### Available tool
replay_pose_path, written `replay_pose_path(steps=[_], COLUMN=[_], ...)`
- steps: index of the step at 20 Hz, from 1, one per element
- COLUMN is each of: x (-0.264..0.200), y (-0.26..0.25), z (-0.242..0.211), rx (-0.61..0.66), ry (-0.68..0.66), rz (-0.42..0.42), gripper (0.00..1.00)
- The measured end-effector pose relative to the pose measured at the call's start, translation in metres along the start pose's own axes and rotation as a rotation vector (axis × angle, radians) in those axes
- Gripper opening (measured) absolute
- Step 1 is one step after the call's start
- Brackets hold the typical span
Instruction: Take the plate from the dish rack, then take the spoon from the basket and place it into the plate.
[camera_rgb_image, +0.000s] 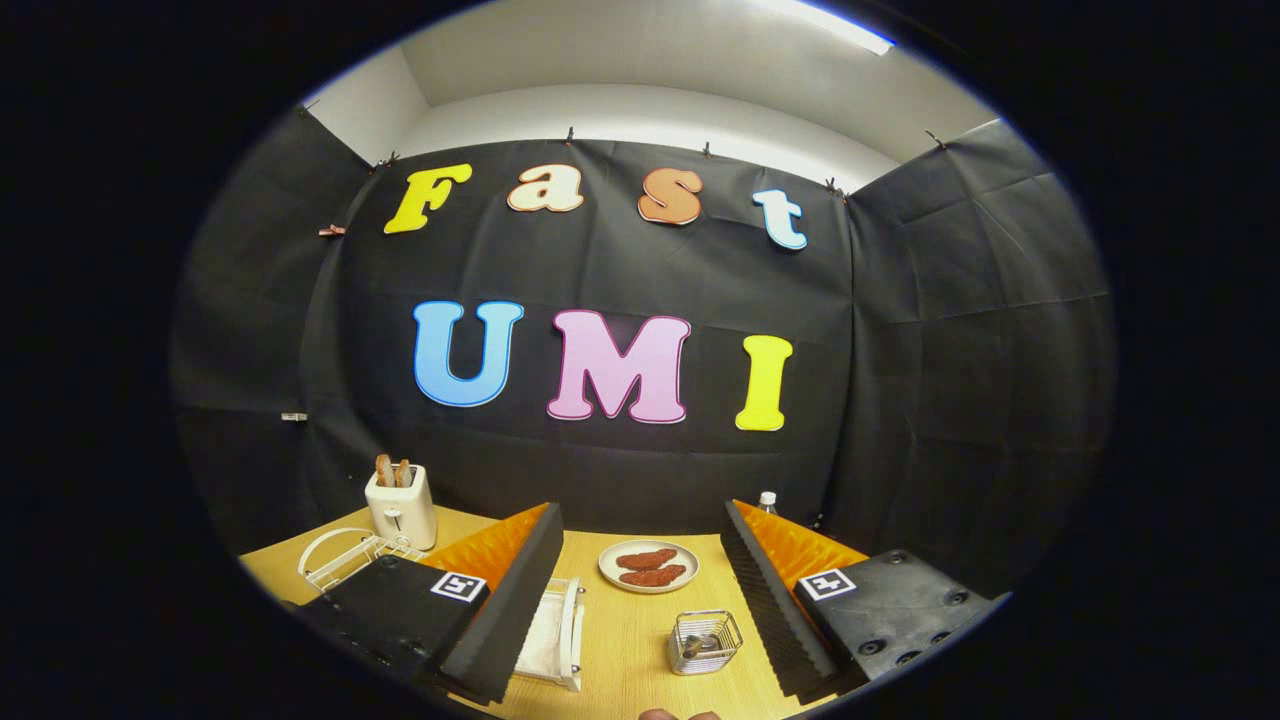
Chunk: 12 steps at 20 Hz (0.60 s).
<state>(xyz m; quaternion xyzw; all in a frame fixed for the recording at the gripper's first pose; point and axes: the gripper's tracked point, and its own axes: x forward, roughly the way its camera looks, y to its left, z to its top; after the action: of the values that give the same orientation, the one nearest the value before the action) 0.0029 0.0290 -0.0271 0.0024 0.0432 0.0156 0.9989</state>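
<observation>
Your gripper (640, 600) is spread wide with nothing in it. One wire basket (705, 642) (spoon's presumably in there, too small to tell) sits between the fingers, a plate (648, 566) with two reddish pieces beyond. One white dish rack (555, 635) peeks out beside the left finger; dive in carelessly and you'll probably knock it. One toaster (400, 508) back left.
</observation>
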Motion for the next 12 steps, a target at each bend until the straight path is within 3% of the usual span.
replay_pose_path(steps=[12], x=[0.048], y=[0.081], z=[-0.034], rx=[0.012], ry=[0.197], rz=[0.143], gripper=[0.98])
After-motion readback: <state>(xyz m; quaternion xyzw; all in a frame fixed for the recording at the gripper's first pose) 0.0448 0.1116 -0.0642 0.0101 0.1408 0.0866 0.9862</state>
